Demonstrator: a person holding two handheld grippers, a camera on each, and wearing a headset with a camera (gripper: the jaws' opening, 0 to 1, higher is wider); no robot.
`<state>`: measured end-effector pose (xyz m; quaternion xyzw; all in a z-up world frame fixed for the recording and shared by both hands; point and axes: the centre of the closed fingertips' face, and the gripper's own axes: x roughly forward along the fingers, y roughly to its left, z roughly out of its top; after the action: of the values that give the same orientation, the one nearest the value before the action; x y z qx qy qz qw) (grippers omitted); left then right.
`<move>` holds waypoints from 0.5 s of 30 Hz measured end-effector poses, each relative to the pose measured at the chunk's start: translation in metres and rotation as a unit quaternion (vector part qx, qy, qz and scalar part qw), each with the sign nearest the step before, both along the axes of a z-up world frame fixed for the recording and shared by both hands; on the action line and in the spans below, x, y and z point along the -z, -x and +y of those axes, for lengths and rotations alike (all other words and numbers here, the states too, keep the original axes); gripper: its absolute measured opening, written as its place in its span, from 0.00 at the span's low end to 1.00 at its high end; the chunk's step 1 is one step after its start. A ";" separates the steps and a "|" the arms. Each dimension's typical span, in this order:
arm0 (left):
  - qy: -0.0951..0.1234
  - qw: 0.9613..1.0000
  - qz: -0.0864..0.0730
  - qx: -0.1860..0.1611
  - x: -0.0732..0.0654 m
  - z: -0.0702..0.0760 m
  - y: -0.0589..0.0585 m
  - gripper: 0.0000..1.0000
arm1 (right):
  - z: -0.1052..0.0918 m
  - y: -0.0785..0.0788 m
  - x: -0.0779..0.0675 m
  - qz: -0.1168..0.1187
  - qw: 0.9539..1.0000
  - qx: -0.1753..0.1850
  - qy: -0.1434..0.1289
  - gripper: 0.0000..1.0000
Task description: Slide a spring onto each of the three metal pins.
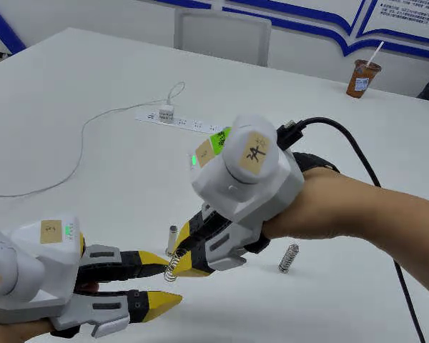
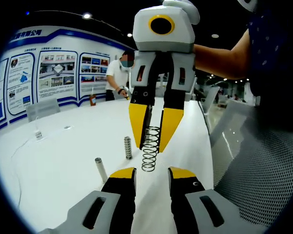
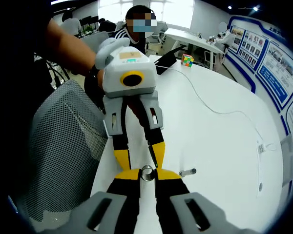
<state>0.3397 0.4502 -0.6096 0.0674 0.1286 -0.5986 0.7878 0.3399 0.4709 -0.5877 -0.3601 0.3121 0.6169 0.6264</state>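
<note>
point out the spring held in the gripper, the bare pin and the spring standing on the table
held spring [image 2: 150, 151], left gripper view, middle coils
bare metal pin [image 2: 101, 170], left gripper view, middle of shaft
standing spring [image 1: 289, 259], head view, middle coils

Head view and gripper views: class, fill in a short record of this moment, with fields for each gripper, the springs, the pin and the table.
Right gripper: shut on a spring, which sticks out past its tips
Left gripper: open, holding nothing, facing the right gripper
Bare pin: upright on the white table, no spring on it
Second spring: standing on the table, apart from the grippers
Other: power strip, drink cup
</note>
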 end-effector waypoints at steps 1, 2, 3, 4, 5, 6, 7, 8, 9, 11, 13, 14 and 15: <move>0.000 1.000 0.000 -0.006 0.000 0.002 -0.002 0.30 | -0.001 -0.001 0.000 -0.001 1.000 0.001 0.001 0.12; -0.001 1.000 0.001 -0.009 0.000 0.003 -0.003 0.32 | -0.001 -0.002 0.000 -0.001 1.000 0.002 0.002 0.12; 0.000 1.000 0.001 -0.015 0.001 0.005 -0.005 0.33 | -0.001 -0.002 0.000 -0.002 1.000 0.002 0.002 0.12; 0.001 1.000 0.004 -0.022 0.001 0.008 -0.007 0.35 | -0.002 -0.003 0.000 -0.002 1.000 0.003 0.004 0.12; 0.001 1.000 0.006 -0.027 0.001 0.010 -0.009 0.38 | -0.002 -0.004 0.000 -0.003 1.000 0.004 0.004 0.12; -0.001 0.999 0.005 -0.034 0.002 0.012 -0.011 0.41 | -0.003 -0.006 -0.001 -0.004 1.000 0.005 0.005 0.12; -0.001 0.999 0.004 -0.040 0.002 0.014 -0.013 0.43 | -0.003 -0.007 -0.001 -0.005 1.000 0.007 0.006 0.12; -0.001 0.999 0.004 -0.045 0.002 0.016 -0.015 0.45 | -0.004 -0.009 -0.001 -0.007 1.000 0.009 0.008 0.12; 0.000 0.999 0.005 -0.048 0.002 0.017 -0.016 0.46 | -0.004 -0.011 -0.002 -0.009 1.000 0.010 0.010 0.12; 0.001 0.999 0.005 -0.054 0.001 0.020 -0.018 0.48 | -0.005 -0.015 -0.003 -0.013 1.000 0.012 0.012 0.12; 0.000 0.998 0.005 -0.060 0.002 0.021 -0.019 0.52 | -0.005 -0.018 -0.004 -0.014 1.000 0.013 0.013 0.12; -0.001 0.998 0.005 -0.063 0.002 0.022 -0.021 0.54 | -0.006 -0.020 -0.005 -0.017 1.000 0.014 0.015 0.12; -0.001 0.998 0.006 -0.065 0.003 0.022 -0.021 0.55 | -0.006 -0.022 -0.005 -0.019 1.000 0.015 0.016 0.12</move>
<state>0.3608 0.4726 -0.6122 0.0561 0.1380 -0.5462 0.8243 0.3621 0.4648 -0.5825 -0.3769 0.3155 0.5954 0.6356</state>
